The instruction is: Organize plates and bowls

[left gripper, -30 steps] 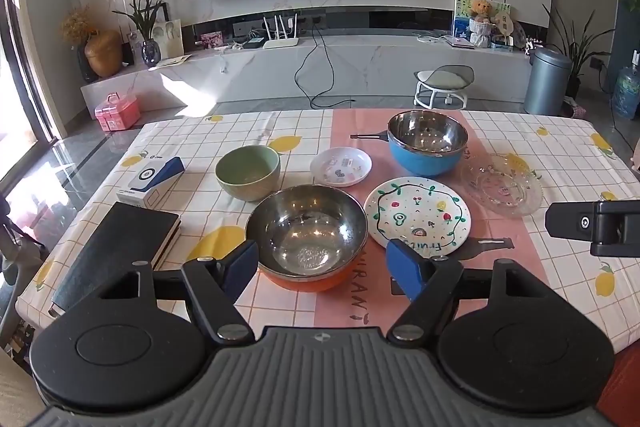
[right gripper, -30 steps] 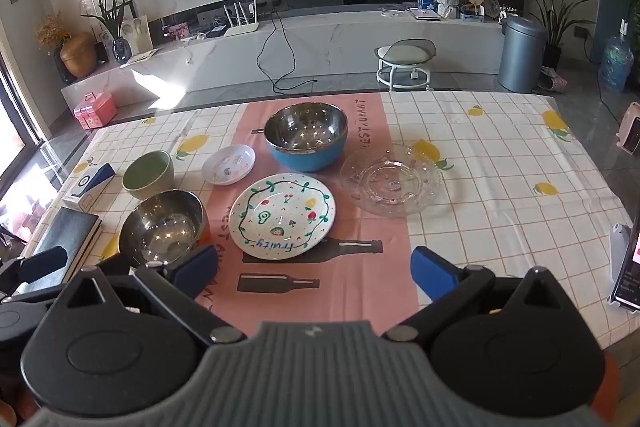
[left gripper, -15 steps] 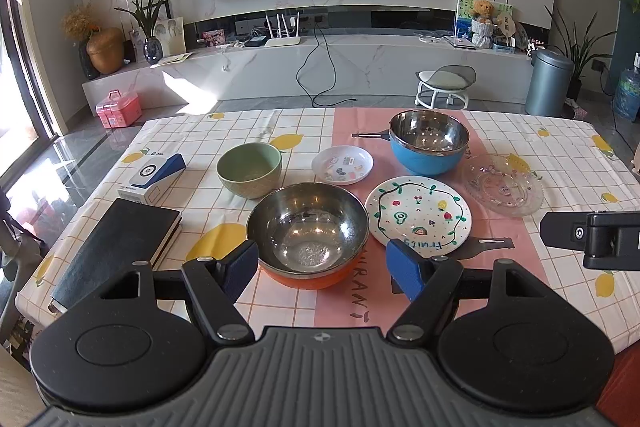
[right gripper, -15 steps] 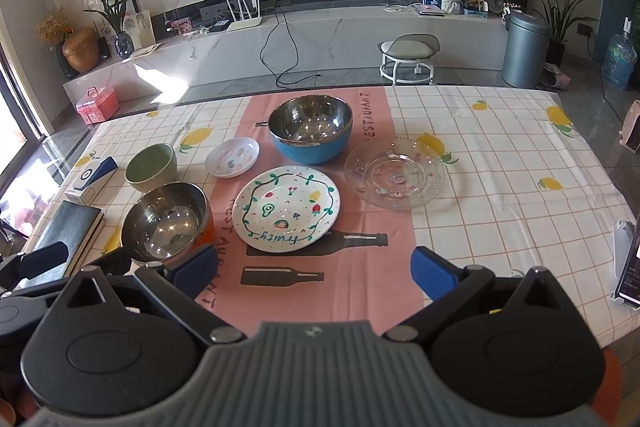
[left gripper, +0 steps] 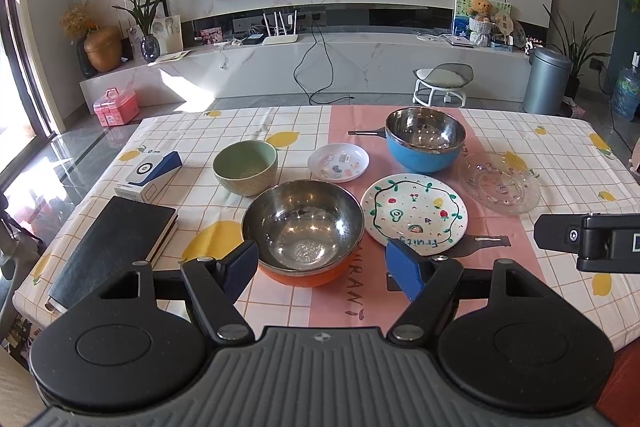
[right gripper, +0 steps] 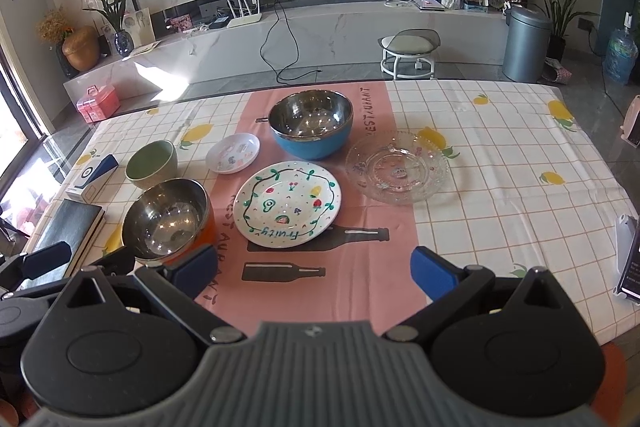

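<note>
Left wrist view
Left gripper (left gripper: 322,267): jaws spread wide, holding nothing; blue pads flank the near rim of the orange steel bowl (left gripper: 303,227) without touching it.
Orange steel bowl: round, shiny metal inside, orange outside, at 12 o'clock just ahead of the pads.
Green bowl (left gripper: 245,167): matte ceramic, at 11 o'clock, just behind the orange one.
Small saucer (left gripper: 338,162): white with printed stickers, between the green bowl and the blue steel bowl (left gripper: 425,145).
Fruit plate (left gripper: 414,213): white, hand-painted, at 1 o'clock, almost touching the orange bowl.
Glass plate (left gripper: 499,187): clear, embossed, at 2 o'clock.
Surroundings: black notebook (left gripper: 114,239) and blue-white box (left gripper: 148,173) at 10 o'clock on the lemon-print tablecloth (left gripper: 560,155).

Right wrist view
Right gripper (right gripper: 314,275): fingers fully apart, empty, over the pink runner.
Fruit plate (right gripper: 287,203): at 12 o'clock, nothing lying between it and the pads.
Glass plate (right gripper: 396,167): at 1 o'clock.
Blue steel bowl (right gripper: 311,125): behind the fruit plate.
Orange steel bowl (right gripper: 166,221): at 10 o'clock, beside the left pad.
Green bowl (right gripper: 151,163), small saucer (right gripper: 233,152): farther back left.
</note>
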Demonstrator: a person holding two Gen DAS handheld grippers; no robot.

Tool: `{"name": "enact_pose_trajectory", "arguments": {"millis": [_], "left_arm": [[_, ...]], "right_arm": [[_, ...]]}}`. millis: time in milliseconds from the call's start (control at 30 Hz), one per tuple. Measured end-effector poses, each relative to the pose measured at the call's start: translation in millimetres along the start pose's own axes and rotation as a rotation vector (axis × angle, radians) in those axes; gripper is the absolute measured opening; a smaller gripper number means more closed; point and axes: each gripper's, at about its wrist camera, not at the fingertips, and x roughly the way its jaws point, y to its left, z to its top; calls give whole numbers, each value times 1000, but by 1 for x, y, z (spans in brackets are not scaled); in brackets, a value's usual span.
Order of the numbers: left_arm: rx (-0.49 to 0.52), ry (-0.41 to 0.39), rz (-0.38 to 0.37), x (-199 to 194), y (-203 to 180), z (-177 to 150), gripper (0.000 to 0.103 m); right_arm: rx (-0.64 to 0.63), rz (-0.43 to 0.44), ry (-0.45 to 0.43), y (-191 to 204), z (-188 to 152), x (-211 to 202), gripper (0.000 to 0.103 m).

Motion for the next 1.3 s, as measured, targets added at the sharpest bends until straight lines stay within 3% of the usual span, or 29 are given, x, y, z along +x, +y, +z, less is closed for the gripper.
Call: {"name": "enact_pose_trajectory", "arguments": {"millis": [1300], "left_arm": [[-20,17,-9,2,-1,3,86]], "right_arm": [[-3,6,11,2,1,2,100]]}}
